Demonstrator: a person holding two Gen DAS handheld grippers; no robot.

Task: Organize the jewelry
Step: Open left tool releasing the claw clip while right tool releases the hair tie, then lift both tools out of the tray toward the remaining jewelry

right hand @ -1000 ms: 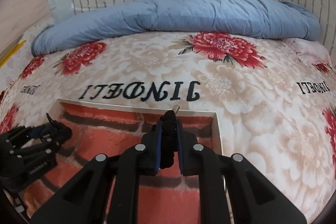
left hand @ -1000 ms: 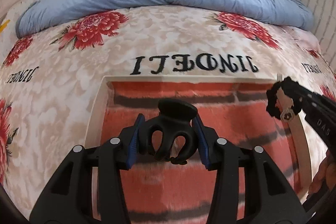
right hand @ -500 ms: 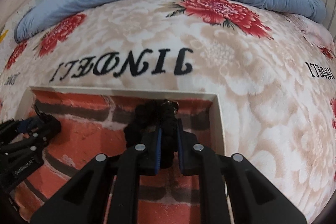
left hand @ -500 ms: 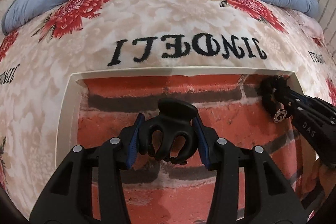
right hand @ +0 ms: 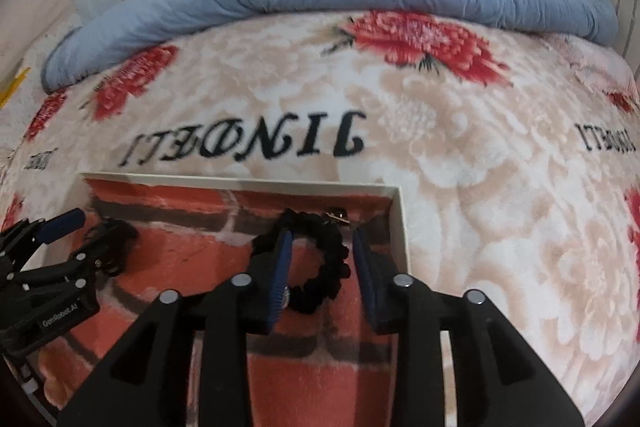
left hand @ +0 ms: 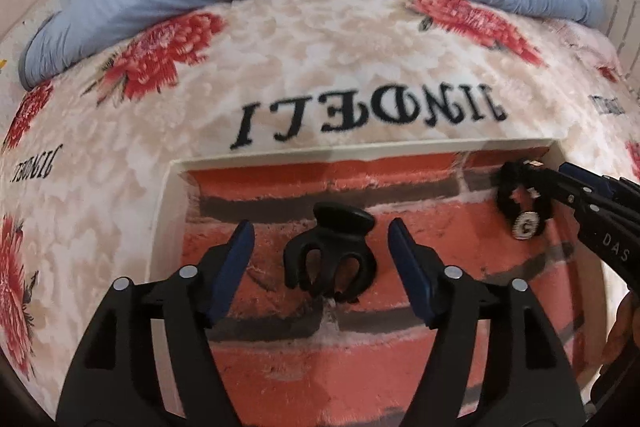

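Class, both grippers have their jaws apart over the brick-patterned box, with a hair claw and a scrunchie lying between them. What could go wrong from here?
1. The left gripper, whose jaws have just been opening, frames the black hair claw clip; lifting carelessly might knock it over.
2. The right gripper, also just opened, has one pad over the black scrunchie; its fabric or charm could snag and be dragged out of the box.

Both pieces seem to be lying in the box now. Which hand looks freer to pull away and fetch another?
Probably the left. The left gripper stands wide, both pads clear of the hair claw on the box floor. The right gripper has just been opening, but its pads remain close around the black scrunchie.
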